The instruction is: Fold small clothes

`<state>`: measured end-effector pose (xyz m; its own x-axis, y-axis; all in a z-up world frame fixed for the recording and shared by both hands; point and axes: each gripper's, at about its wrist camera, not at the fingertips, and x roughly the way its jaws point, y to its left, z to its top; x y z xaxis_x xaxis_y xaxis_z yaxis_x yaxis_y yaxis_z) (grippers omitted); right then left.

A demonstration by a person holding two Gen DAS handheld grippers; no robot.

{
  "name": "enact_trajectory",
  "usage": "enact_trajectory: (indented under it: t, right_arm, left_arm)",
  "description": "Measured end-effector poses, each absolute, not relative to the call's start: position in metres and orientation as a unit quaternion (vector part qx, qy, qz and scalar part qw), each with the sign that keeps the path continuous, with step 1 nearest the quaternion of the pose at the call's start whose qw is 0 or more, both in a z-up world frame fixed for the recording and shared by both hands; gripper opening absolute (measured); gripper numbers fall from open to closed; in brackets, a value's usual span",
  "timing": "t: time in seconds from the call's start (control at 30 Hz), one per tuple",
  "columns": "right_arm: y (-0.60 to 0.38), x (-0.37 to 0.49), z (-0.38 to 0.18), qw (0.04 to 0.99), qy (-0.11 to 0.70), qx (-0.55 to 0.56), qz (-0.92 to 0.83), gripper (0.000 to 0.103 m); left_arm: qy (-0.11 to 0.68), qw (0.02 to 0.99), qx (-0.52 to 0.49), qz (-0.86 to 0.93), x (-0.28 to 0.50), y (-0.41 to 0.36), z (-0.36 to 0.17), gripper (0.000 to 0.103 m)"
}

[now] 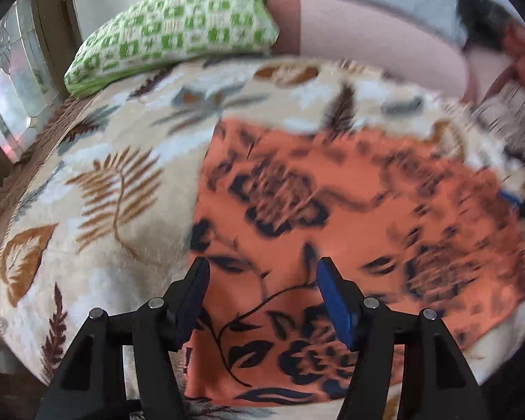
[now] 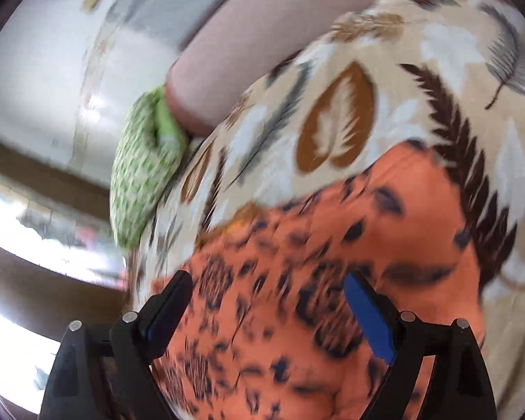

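A cream blanket [image 1: 129,175] printed with brown and grey leaves and feathers covers the soft surface, with a brown edge strip at its left side in the left wrist view. Beyond it stand a pale wall and a wood-framed window [image 1: 14,80] with patterned glass. A green-and-white checked pillow [image 1: 178,31] lies at the far edge of the blanket, touching a pink bolster-like cushion [image 1: 367,38] just to its right.

The orange garment [image 1: 332,227], printed with dark flowers and leaves, lies spread flat on the blanket. In the left wrist view its long axis seems to run from the near edge by the camera up and toward the far right, though motion blur makes its outline and which end is which hard to tell. Its left edge is fairly straight.

The left gripper [image 1: 262,269] hangs over the near part of the garment with its jaws wide apart and nothing between them. The right gripper [image 2: 269,283] hangs over the garment too, jaws likewise spread wide and holding nothing; the blue pad [image 2: 367,318] on one finger is clear of the cloth.
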<state>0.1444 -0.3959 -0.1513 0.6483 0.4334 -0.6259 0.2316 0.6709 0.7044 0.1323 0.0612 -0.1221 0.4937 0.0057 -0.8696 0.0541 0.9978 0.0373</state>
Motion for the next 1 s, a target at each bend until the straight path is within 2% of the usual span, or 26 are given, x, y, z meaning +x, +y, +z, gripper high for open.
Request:
enact_trajectory:
  t: [0.07, 0.1, 0.17, 0.4, 0.47, 0.53, 0.6, 0.8, 0.93, 1.0]
  right_arm:
    - [-0.424, 0.156, -0.176, 0.808, 0.419, 0.415, 0.003, 0.091]
    - [-0.437, 0.152, -0.19, 0.788, 0.397, 0.47, 0.011, 0.091]
    - [-0.442, 0.139, -0.182, 0.783, 0.367, 0.502, 0.011, 0.09]
    - [-0.379, 0.072, -0.137, 0.812, 0.386, 0.429, 0.088, 0.091]
    - [-0.365, 0.061, -0.139, 0.815, 0.397, 0.41, 0.102, 0.091]
    - [-0.354, 0.062, -0.162, 0.812, 0.44, 0.377, 0.075, 0.093]
    - [-0.358, 0.06, -0.173, 0.806, 0.437, 0.397, 0.051, 0.093]
    - [-0.334, 0.05, -0.132, 0.822, 0.402, 0.392, 0.096, 0.094]
    - [-0.339, 0.062, -0.178, 0.794, 0.448, 0.407, 0.063, 0.099]
    - [-0.339, 0.056, -0.159, 0.798, 0.436, 0.413, 0.06, 0.099]
  left_arm:
    - [0.511, 0.859, 0.022, -0.013, 0.134, 0.064, -0.132, 0.065]
    - [0.507, 0.862, 0.025, -0.013, 0.133, 0.064, -0.13, 0.065]
    - [0.505, 0.862, 0.035, -0.013, 0.132, 0.061, -0.125, 0.065]
    - [0.509, 0.86, 0.024, -0.008, 0.131, 0.064, -0.121, 0.065]
    - [0.508, 0.861, 0.024, -0.008, 0.128, 0.063, -0.119, 0.065]
    - [0.506, 0.862, 0.019, -0.007, 0.125, 0.063, -0.114, 0.065]
    - [0.501, 0.865, 0.016, -0.01, 0.119, 0.064, -0.106, 0.065]
    - [0.482, 0.876, 0.018, 0.006, 0.106, 0.075, -0.092, 0.069]
    - [0.483, 0.876, 0.01, 0.002, 0.102, 0.076, -0.088, 0.069]
    - [0.476, 0.879, 0.019, 0.001, 0.099, 0.076, -0.084, 0.069]
